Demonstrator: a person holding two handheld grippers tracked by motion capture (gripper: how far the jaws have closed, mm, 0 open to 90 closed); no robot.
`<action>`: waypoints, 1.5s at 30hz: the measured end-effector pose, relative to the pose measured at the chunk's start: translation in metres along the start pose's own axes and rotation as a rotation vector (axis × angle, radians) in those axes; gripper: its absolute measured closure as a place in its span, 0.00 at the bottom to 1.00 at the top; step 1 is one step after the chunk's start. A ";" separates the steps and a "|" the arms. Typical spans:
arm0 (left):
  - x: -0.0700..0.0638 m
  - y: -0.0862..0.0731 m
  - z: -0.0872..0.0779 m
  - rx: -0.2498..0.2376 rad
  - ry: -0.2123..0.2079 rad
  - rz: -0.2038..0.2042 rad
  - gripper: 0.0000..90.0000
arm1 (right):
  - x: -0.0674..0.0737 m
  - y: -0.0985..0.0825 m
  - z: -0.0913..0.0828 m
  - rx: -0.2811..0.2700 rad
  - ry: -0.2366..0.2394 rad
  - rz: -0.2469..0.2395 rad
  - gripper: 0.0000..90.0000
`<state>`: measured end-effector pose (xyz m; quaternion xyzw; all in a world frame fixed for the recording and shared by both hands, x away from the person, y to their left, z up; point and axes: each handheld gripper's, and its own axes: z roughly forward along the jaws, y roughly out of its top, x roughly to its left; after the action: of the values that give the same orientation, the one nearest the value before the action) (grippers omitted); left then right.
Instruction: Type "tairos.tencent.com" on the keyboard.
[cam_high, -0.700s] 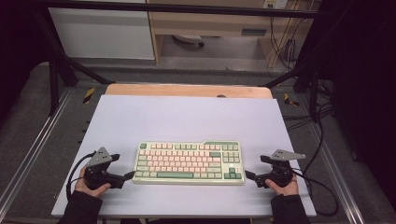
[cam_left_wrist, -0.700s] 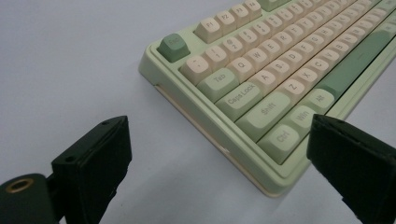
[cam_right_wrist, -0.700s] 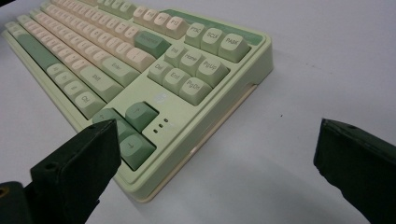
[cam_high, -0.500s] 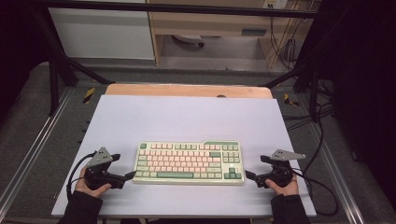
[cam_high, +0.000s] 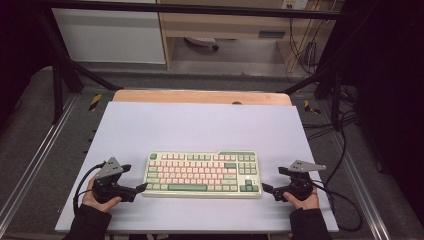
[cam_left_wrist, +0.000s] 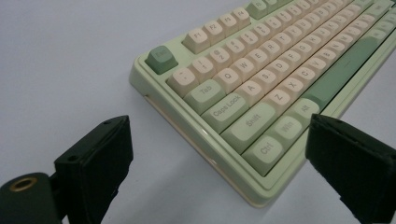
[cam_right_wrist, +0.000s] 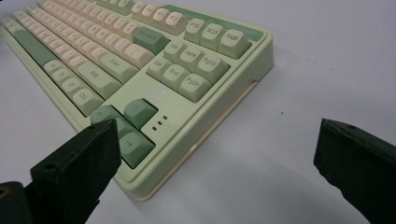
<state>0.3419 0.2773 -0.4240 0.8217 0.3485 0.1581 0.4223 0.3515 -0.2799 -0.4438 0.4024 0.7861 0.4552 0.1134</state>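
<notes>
Lying flat near the front edge of the pale worktop, a green-cased keyboard with cream and green keys sits squarely between the two hands. The left tool rests on the worktop just beside the keyboard's left end, its tips close to the front left corner, held by the person's left hand. In the left gripper view its two black jaws stand wide apart, with the corner carrying the Ctrl, Shift and Caps Lock keys lying ahead between them; the pads press on nothing. The right tool lies just off the keyboard's right end, gripped by the right hand, its tips pointing at the front right corner with a small gap showing in the high view. In the right gripper view its jaws are likewise spread wide and hold nothing, and the arrow keys and the block above them sit ahead near the left jaw. A cable trails from the right tool across the worktop's right edge. A wooden strip runs along the far edge of the worktop.
</notes>
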 end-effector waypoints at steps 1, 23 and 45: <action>-0.001 0.001 0.000 -0.002 0.000 -0.002 0.09 | 0.000 0.000 0.000 0.002 -0.001 0.000 0.01; -0.032 0.035 0.018 0.000 -0.006 0.010 0.33 | 0.000 0.000 -0.001 0.001 -0.004 -0.001 0.01; -0.057 0.064 0.051 0.019 -0.035 0.032 0.81 | -0.001 0.000 0.000 0.000 -0.003 -0.002 0.01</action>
<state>0.3582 0.1820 -0.4004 0.8339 0.3293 0.1469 0.4178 0.3518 -0.2804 -0.4433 0.4023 0.7865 0.4542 0.1151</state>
